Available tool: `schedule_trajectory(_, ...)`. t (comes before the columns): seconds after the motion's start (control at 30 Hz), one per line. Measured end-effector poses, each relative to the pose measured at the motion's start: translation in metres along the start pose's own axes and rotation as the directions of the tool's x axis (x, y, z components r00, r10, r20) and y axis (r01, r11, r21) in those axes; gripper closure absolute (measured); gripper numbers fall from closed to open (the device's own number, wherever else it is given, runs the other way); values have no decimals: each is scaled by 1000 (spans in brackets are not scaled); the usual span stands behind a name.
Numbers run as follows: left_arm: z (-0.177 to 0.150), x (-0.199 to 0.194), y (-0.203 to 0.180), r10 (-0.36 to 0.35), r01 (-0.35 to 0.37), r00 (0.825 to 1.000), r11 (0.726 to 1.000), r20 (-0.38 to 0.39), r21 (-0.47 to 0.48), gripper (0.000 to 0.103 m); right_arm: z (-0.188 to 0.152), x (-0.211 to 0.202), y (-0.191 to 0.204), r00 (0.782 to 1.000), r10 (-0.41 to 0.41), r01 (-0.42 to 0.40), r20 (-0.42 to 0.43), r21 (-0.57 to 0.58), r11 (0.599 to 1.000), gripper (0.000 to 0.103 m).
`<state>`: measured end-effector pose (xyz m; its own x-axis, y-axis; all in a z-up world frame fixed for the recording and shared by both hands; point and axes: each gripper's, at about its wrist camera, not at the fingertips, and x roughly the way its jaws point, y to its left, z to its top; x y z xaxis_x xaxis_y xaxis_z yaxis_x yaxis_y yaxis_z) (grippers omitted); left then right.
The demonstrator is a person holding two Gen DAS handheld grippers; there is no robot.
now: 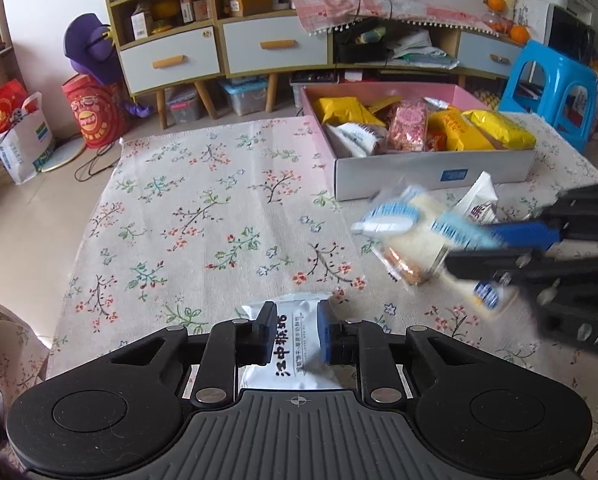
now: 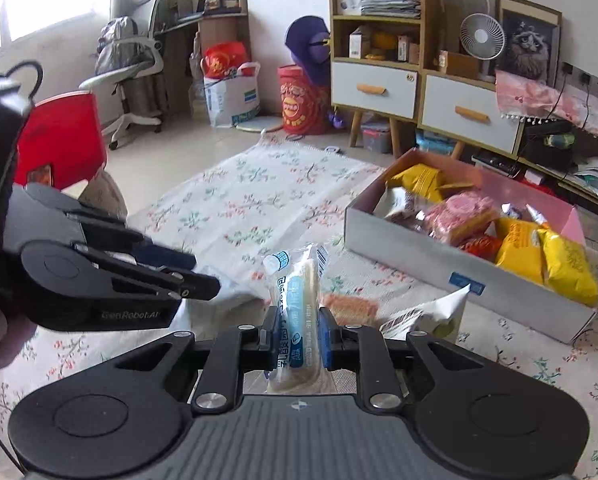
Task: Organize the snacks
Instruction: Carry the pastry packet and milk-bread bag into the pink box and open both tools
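The left hand-held gripper [image 1: 297, 334] is clamped on a white foil snack packet with black lettering [image 1: 289, 354], held above the near edge of the floral-printed cloth [image 1: 203, 216] that covers the floor. The right hand-held gripper [image 2: 297, 338] is clamped on a clear, blue-printed packet of pale bread [image 2: 297, 300], held upright between its fingers; in the left wrist view this packet is motion-blurred, just in front of the box's near wall. The shallow cardboard box with pink inside walls [image 1: 431, 170] sits at the far right of the cloth, already holding yellow bags [image 1: 499, 128] and a pink-patterned packet [image 1: 410, 126]. A white crumpled packet [image 2: 427, 312] and an orange-brown snack [image 2: 349, 306] lie on the cloth beside the box's near wall. Left of the box, the cloth runs open toward its far edge and the drawer cabinets [image 1: 223, 52].
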<state>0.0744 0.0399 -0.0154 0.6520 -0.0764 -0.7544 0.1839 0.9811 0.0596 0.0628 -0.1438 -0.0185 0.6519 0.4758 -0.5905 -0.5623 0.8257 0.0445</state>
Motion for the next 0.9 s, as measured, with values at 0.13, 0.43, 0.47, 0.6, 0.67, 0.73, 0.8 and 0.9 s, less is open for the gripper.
schedule_trajectory(0.13, -6, 11, 1, 2, -2, 999, 1000, -47, -14, 78, 5, -6, -9, 1000, -9, 8, 20, 27, 1000, 95)
schedule_trajectory(0.43, -14, 21, -8, 58, -56, 994, 998, -87, 32, 39, -1, -3, -13, 1000, -24, 24, -7, 24, 999, 94)
schedule_trajectory(0.47, -15, 23, -9, 57, -54, 994, 998, -96, 36, 39, -2, -3, -13, 1000, -24, 25, -9, 20, 1000, 94)
schedule_trajectory(0.6, -16, 20, -5, 18, -18, 995, 1000, -97, 5, 55, -3, -2, -10, 1000, -25, 25, -16, 9, 1000, 94)
schedule_trajectory(0.67, -17, 19, -7, 20, -19, 995, 1000, -95, 11, 60, -3, -2, -10, 999, -26, 26, -18, 6, 1000, 94)
schedule_trajectory(0.73, -18, 18, -10, 26, -24, 996, 999, -89, 26, 63, -3, -1, -11, 999, -29, 29, -19, 5, 1000, 94)
schedule_trajectory(0.8, -19, 16, -12, 25, -23, 996, 999, -82, 34, 66, -2, -2, -12, 999, -32, 32, -17, 8, 999, 94)
schedule_trajectory(0.9, -17, 14, -13, 12, -10, 997, 1000, -78, 30, 66, -1, -4, -13, 999, -34, 34, -10, 12, 999, 94)
